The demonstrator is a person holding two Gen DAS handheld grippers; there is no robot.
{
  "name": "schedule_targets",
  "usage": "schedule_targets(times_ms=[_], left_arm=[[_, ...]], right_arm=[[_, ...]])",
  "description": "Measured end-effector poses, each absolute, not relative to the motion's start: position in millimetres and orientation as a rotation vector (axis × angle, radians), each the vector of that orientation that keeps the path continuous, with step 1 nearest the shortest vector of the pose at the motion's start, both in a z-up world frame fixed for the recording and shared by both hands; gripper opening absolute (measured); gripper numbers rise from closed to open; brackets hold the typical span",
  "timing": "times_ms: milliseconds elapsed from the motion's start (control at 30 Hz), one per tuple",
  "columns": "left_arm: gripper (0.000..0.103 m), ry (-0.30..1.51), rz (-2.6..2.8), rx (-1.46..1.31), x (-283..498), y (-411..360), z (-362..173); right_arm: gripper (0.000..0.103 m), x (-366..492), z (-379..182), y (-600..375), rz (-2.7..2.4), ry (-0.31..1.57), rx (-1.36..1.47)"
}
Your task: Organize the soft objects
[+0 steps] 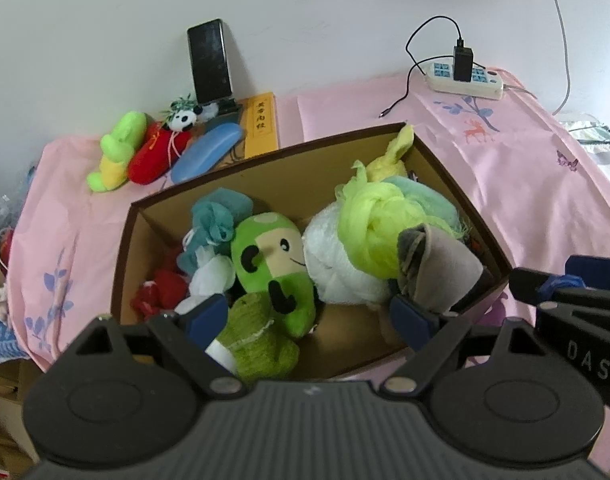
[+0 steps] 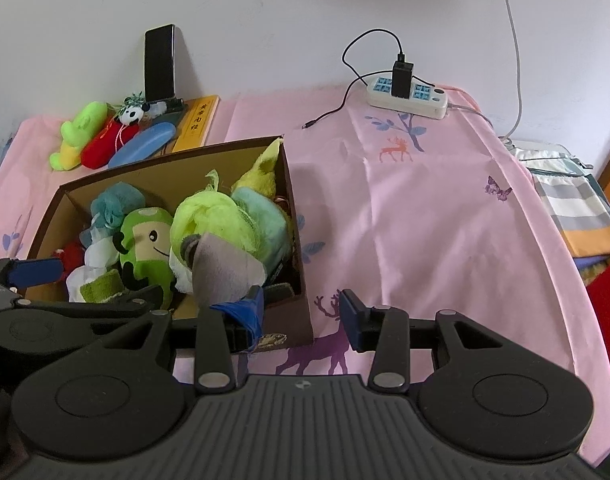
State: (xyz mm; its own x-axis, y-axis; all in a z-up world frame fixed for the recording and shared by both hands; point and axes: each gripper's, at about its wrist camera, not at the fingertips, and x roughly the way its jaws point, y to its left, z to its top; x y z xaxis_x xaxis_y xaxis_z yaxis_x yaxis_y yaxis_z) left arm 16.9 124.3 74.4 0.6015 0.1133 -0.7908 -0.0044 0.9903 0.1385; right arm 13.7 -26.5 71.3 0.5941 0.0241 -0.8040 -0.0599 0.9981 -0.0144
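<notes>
- Mostly filled already: cardboard box directly ahead of the left gripper, holding a green mushroom plush, teal bath pouf, white mesh pouf, lime-yellow pouf, grey cloth, pale yellow plush at the far corner, red item at the near left, fuzzy green toy nearest the jaws.
- Left gripper spread wide and empty, hanging over the box's near edge; nothing between the blue pads.
- Right gripper likewise parted and empty, over the pink tablecloth just right of the box, its left pad beside the box's near right corner.
- Still outside, far ahead and to the left of both tools: lime-and-yellow plush, red plush, small panda, lying together near a blue glasses case, a book and a propped phone.
- Judged roughly three-quarters done; those three soft toys apparently remaining to be fetched.
- Power strip far ahead on the right, not part of the job.
</notes>
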Motion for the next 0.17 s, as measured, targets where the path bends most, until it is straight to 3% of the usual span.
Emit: schedule_targets(times_ms=[167], left_arm=[[0.087,0.887,0.059,0.134,13.3,124.1,75.4]], right_arm=[[0.025,12.6,69.7,-27.3,0.038,0.934,-0.023]])
